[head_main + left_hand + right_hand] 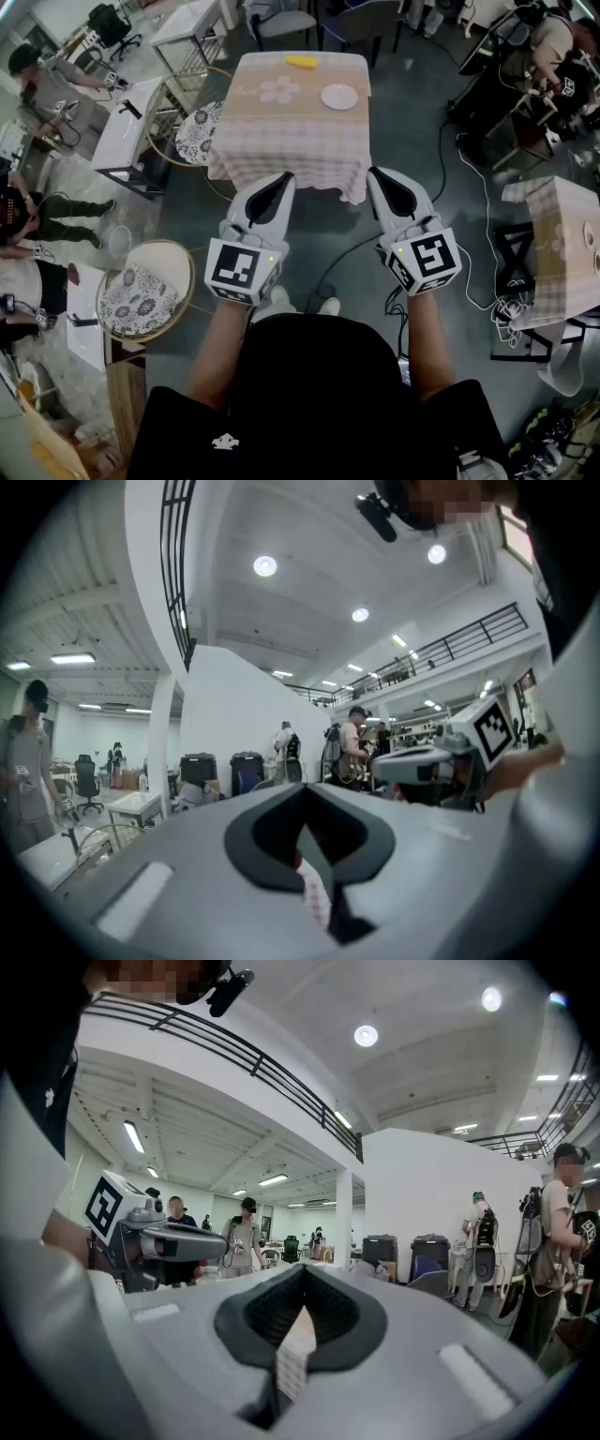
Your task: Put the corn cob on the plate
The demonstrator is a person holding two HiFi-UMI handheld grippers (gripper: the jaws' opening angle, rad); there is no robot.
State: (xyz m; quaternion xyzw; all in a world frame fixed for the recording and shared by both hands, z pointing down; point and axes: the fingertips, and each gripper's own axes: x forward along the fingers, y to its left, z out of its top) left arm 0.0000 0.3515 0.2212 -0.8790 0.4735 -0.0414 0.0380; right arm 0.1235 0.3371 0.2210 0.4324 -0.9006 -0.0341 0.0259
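The yellow corn cob lies at the far edge of a small table with a checked cloth. Nearer on that cloth, to the right, rests a white plate with nothing on it. I hold both grippers level in front of my body, short of the table's near edge. The left gripper is shut with nothing in it, and so is the right gripper. In the left gripper view the jaws meet over the room beyond; the right gripper view shows the same. Neither gripper view shows the corn or the plate.
A round chair with a patterned cushion stands at the table's left and another nearer me. White desks line the left. A second checked table and floor cables are on the right. Several people stand around.
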